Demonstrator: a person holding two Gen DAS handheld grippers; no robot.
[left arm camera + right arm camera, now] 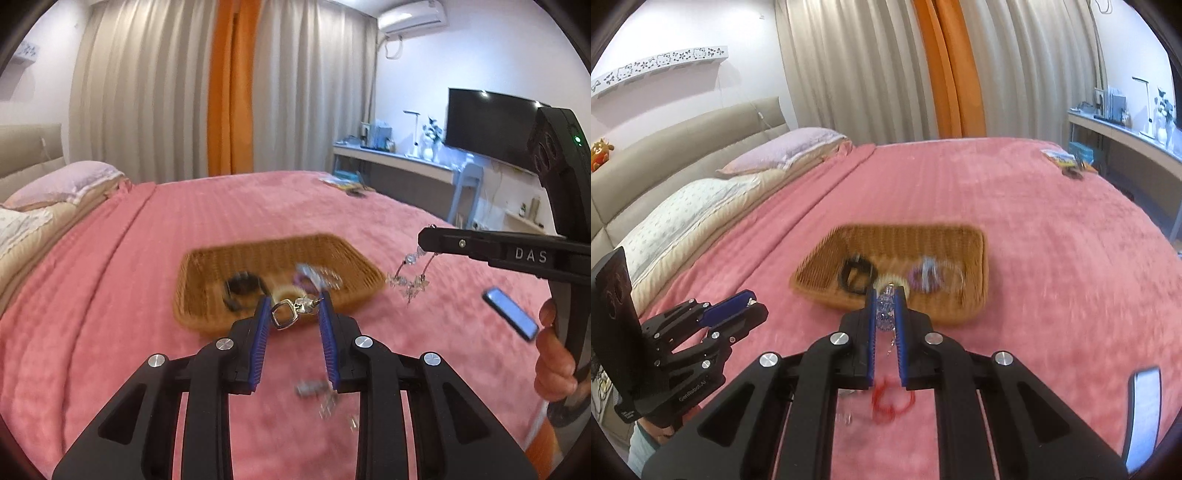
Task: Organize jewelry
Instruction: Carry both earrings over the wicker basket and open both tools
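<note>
A wicker basket [207, 288] lies on the pink bed; it also shows in the right wrist view [975, 266]. It holds a black band [242, 288], a pale ring and purple pieces [927, 277]. My left gripper [293, 306] stands near the basket's front rim with jaws apart, and a silver earring [286, 314] hangs between the tips, caught at the right tip. My right gripper [887, 295] is shut on a clear crystal bracelet [408, 280], which dangles right of the basket. Loose silver pieces [314, 391] and a red string bracelet [890, 402] lie on the blanket.
A phone [511, 314] lies on the blanket at the right. Pillows [786, 151] and a headboard are at the left. Small items [1065, 160] sit at the bed's far corner. A desk [391, 158] and TV stand along the right wall.
</note>
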